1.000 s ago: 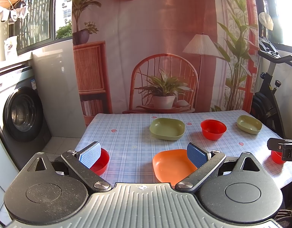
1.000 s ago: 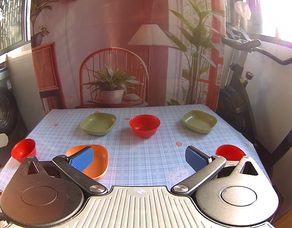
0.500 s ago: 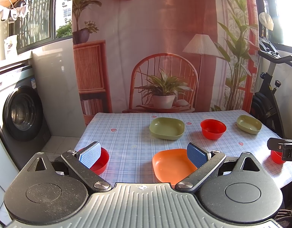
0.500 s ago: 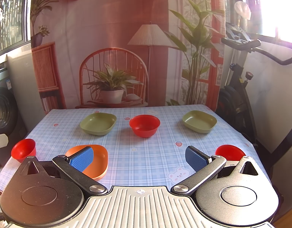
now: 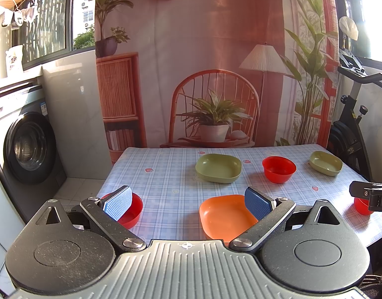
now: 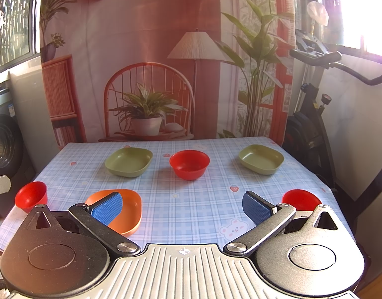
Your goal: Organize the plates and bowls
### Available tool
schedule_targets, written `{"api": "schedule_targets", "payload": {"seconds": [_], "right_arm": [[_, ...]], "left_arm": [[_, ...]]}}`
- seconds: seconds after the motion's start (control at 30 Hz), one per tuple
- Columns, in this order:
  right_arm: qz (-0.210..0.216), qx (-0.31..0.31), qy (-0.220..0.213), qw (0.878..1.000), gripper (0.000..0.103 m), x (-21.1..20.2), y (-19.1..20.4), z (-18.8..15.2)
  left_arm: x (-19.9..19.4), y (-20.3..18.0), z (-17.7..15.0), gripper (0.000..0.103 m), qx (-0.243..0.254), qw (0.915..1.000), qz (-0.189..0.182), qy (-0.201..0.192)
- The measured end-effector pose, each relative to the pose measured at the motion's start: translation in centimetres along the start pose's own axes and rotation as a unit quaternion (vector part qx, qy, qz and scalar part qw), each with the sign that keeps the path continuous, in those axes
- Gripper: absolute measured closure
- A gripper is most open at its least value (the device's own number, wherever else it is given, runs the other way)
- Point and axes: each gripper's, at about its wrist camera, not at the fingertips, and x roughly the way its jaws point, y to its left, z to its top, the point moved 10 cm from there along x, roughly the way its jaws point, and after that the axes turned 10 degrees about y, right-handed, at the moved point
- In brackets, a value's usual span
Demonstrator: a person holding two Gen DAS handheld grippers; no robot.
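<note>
On the checked tablecloth sit an orange plate (image 5: 225, 215), two green plates (image 5: 218, 167) (image 5: 325, 163) and three red bowls: one at the back middle (image 5: 278, 169), one at the front left (image 5: 132, 210), one at the front right (image 5: 361, 205). My left gripper (image 5: 188, 204) is open and empty, held above the front edge, between the front left bowl and the orange plate. My right gripper (image 6: 182, 205) is open and empty above the front edge, between the orange plate (image 6: 126, 208) and the front right bowl (image 6: 301, 199). The right gripper's tip (image 5: 370, 195) shows in the left wrist view.
A washing machine (image 5: 26, 147) stands left of the table. An exercise bike (image 6: 315, 124) stands to the right. A printed backdrop (image 5: 215, 74) hangs behind the table's far edge. The tablecloth (image 6: 191, 199) hangs over the front edge.
</note>
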Motion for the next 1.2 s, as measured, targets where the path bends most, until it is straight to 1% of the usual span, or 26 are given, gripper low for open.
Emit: {"api": "schedule_targets", "payload": {"seconds": [1.0, 1.13, 1.2], "right_arm": [[0.000, 0.000, 0.000, 1.000, 0.000, 0.2, 0.1, -0.1], [0.009, -0.004, 0.003, 1.000, 0.000, 0.7, 0.1, 0.5], [0.016, -0.008, -0.001, 1.000, 0.000, 1.0, 0.2, 1.3]], "left_arm": [[0.2, 0.0, -0.1, 0.005, -0.002, 1.0000, -0.001, 0.001], [0.6, 0.3, 0.1, 0.005, -0.006, 0.9999, 0.000, 0.010], [0.8, 1.1, 0.7, 0.005, -0.014, 0.9999, 0.001, 0.007]]}}
